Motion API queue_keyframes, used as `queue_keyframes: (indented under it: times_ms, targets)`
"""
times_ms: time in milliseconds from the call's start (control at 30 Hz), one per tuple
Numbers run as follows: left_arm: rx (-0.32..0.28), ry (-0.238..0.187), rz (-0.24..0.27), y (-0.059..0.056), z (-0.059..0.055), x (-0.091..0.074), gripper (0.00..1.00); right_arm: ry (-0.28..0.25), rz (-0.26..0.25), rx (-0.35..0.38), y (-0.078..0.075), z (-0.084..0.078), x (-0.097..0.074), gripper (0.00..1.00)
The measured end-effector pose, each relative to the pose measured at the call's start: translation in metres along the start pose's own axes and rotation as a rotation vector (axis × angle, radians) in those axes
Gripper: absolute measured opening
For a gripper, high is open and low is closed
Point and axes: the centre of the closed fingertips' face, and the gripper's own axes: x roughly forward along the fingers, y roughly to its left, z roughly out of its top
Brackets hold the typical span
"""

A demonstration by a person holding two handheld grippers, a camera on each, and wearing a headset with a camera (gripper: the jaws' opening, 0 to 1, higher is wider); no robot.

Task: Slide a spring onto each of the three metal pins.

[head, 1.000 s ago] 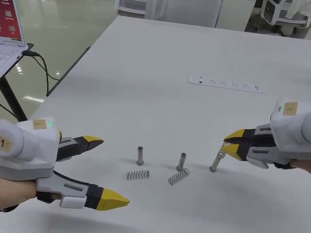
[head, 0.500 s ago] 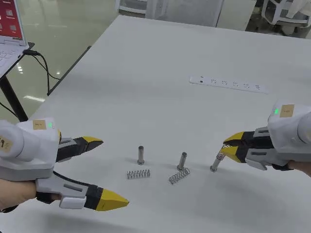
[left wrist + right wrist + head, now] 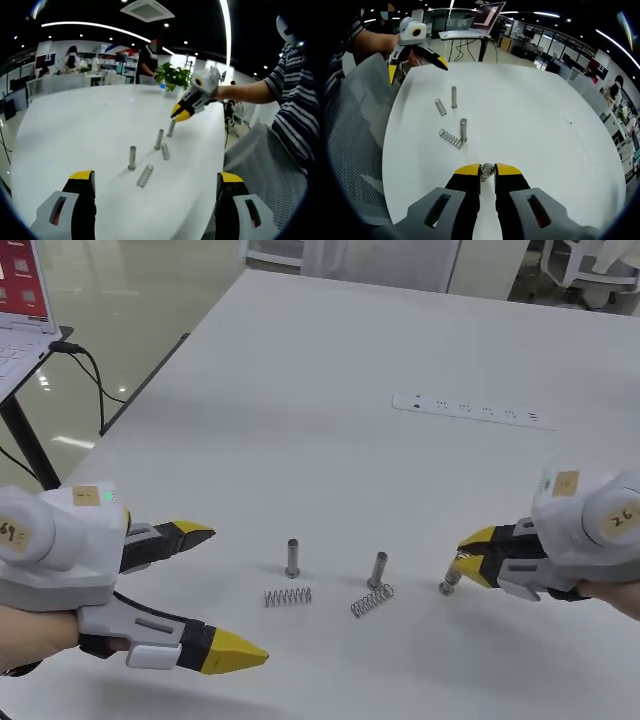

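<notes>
Since a second ago the right gripper (image 3: 466,552) has come down and in toward the right pin (image 3: 447,584), a short silver metal cylinder. Less of the pin's shaft shows below the tips than before. Nothing else has visibly shifted.

Right gripper: yellow-tipped jaws pressed nearly together, pinching the gripped spring (image 3: 487,170), a small silver wire coil seen end-on between the tips in the right gripper view. In the head view this coil sits at the upper end of the right pin, which leans toward the gripper. Cannot tell how far the coil is over the pin.

Left gripper (image 3: 230,590): jaws spread wide, holding nothing. It hovers over the near left part of the white table (image 3: 330,420), well apart from the pins.

Middle pin (image 3: 380,568) and left pin (image 3: 292,557), the same silver cylinders, stand upright and bare. The middle spring (image 3: 372,600), a loose silver coil, lies on its side just in front of the middle pin; cannot tell whether it touches the base. The left spring (image 3: 288,596), a matching coil, lies on its side just in front of the left pin, apart from it.

Farther back on the table: a flat white power strip (image 3: 472,411). Off the table's left edge: an open laptop with a red screen (image 3: 20,300), and a black cable (image 3: 95,380) hanging from it.
</notes>
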Motion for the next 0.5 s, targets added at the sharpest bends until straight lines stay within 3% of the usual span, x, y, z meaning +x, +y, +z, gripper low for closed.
queue_keyframes:
  times_ms: [233, 500]
  targets:
    - [-0.001, 0.003, 0.003, 0.001, -0.001, -0.001, 0.98, 0.028, 0.003, 0.018, 0.002, -0.017, 0.002, 0.07]
    - [0.002, 0.004, -0.001, 0.001, 0.001, 0.001, 0.98, 0.015, -0.004, 0.06, 0.002, -0.02, 0.003, 0.08]
